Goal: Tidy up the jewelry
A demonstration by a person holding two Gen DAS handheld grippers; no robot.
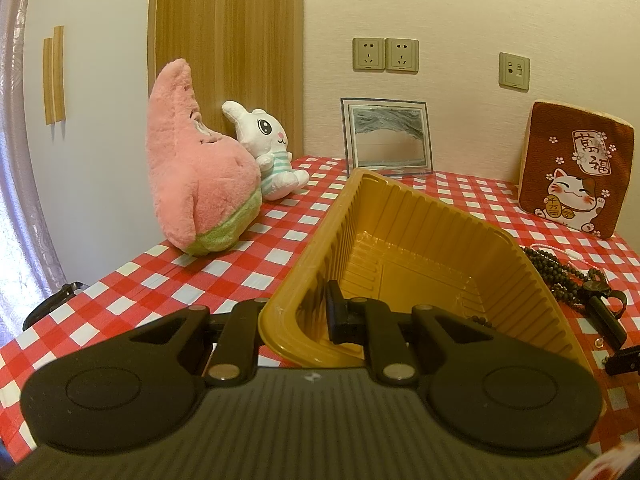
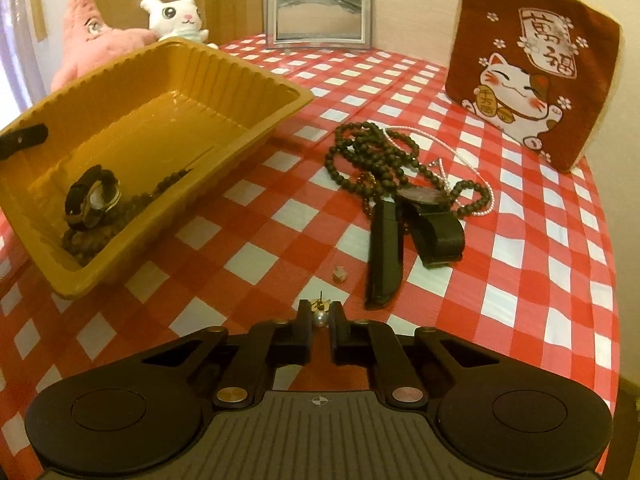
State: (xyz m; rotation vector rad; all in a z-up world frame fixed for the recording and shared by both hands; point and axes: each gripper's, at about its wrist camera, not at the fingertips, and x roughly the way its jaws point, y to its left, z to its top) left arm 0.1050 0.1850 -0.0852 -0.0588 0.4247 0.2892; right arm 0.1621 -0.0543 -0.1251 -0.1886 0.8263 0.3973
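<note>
Right wrist view: the right tool [image 2: 320,314] points down at the near edge of the surface [image 2: 520,264], its jaws drawn in on a small pearl earring [image 2: 320,316] with a thin post; the pads appear to touch it, so this is judged a pinch before lifting. Just beyond lies a tiny pale stud [image 2: 339,274], then a black-strapped watch [image 2: 412,232], dark bead strands [image 2: 372,152] and a fine pale chain [image 2: 460,176] tangled together toward the right edge. The tray [image 2: 248,128], amber ribbed plastic, sits toward the left edge, tipped up, and already carries a watch and beads [image 2: 94,204]. Left wrist view: the left tool [image 1: 316,312] is pressed together on the tray's near rim, one finger inside and one outside, probably steadying and tilting it to receive pieces.
</note>
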